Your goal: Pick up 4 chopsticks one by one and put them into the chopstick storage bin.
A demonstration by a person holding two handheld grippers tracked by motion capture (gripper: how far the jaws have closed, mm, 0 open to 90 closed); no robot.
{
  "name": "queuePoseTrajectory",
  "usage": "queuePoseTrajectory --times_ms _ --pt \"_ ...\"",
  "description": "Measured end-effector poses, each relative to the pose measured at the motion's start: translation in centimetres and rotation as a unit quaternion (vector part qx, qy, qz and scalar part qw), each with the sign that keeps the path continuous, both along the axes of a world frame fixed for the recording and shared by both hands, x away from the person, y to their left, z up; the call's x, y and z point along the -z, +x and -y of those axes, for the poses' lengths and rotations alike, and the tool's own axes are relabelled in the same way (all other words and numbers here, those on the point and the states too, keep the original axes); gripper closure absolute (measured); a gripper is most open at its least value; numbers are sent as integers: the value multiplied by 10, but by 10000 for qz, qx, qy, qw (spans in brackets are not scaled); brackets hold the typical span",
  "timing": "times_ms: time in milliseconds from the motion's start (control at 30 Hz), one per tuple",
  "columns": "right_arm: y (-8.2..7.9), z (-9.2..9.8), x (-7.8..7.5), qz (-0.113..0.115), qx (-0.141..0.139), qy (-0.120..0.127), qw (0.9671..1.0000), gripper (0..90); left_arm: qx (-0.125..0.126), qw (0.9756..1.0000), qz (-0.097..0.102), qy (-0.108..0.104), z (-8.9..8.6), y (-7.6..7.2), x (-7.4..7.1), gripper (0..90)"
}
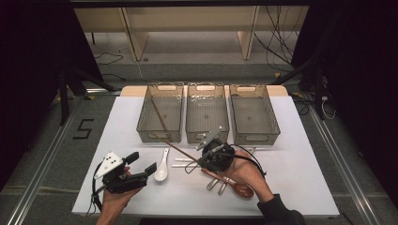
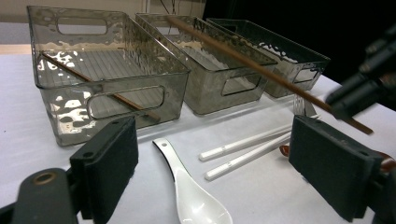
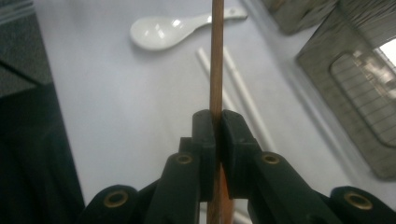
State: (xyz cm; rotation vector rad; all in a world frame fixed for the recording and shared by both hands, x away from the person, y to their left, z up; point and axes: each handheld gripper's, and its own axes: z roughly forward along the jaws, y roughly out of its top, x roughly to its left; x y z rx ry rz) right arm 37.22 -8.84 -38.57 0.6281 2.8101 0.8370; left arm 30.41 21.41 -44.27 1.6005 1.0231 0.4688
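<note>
Right gripper [image 1: 202,157] jaws clamped almost shut on a thin brown wooden chopstick [image 3: 216,60], held lifted above the white table [image 1: 291,183], tip pointing toward the left bin [image 1: 159,112] where a matching brown chopstick [image 1: 158,115] already lies slanted inside. Risks: the stick is long, round and slick and is pinched away from its middle, so it could pivot or slip between the pads; its far end could catch the bin's near rim or handle cutout and lever out of the grip. Left gripper [image 2: 212,163] jaws wide open, holding nothing, hovering near the glossy white ceramic soup spoon [image 2: 194,196]. Two white plastic-looking chopsticks [image 2: 247,147] lie side by side just beside it. Bins are smoky translucent plastic, rippled walls, ribbed floors. Reddish wooden spoon [image 1: 239,189] and a metal fork [image 1: 217,184] lie under the right hand
</note>
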Motion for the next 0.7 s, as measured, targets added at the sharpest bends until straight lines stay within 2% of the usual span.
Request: queuePoseTrajectory --times_ms 267,533,633,700 --pt "25 -15 -9 -14 218 315 9993 851 35 10000 -41 20 0 1 0 155" --pt "54 -32 -17 65 460 404 9981 851 56 10000 -57 24 1 1 1 155" --pt "62 -39 -19 51 639 503 9967 851 83 9999 -99 38 1 1 1 155" --pt "68 -42 -20 88 647 544 9964 851 98 9999 -101 60 2 1 1 155"
